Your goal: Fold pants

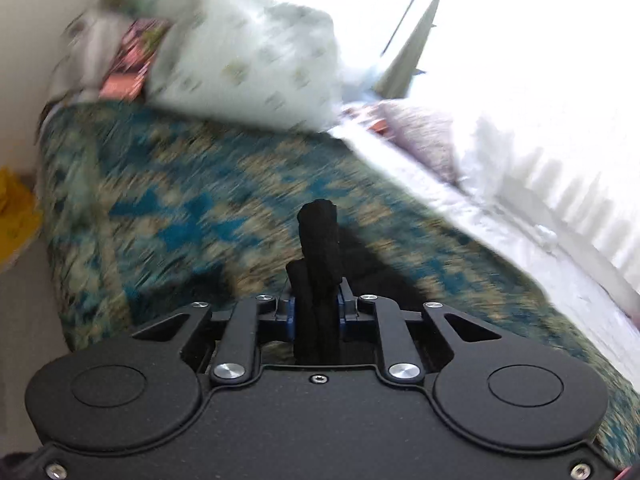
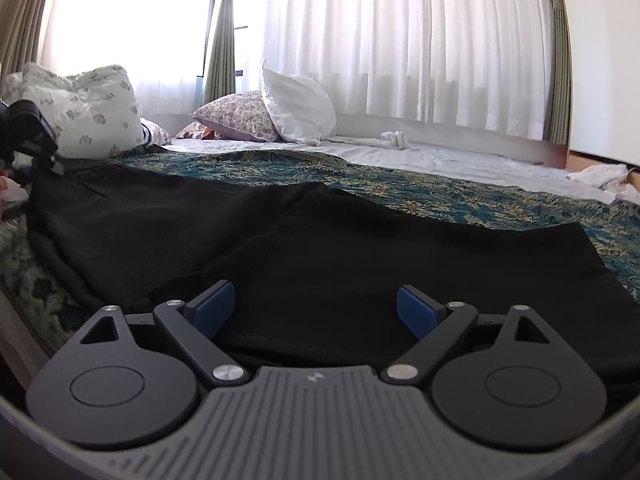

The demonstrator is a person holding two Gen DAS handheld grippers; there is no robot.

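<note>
Bedroom with a patterned teal bedspread [image 2: 460, 196], and black pants [image 2: 320, 240] spread across it, the fold barely begun.

Bright curtains [image 2: 400, 40] and pillows [image 2: 88, 112] sit behind the bed, and the pants lie mostly flat on the bedspread, both legs side by side and running away from my right gripper [image 2: 316, 308]. That right gripper hovers low over the near end of the cloth with its blue pads [image 2: 212, 308] wide apart and nothing between them. My left gripper [image 1: 318, 312] is clamped tight on a bunched edge of the black cloth [image 1: 320, 264], which sticks up past the fingertips; its view is blurred. In the right view I see it at the far left corner of the pants [image 2: 28, 128]. I judge that one corner is taken up and no fold is laid yet; the right side is still to be grasped.
</note>
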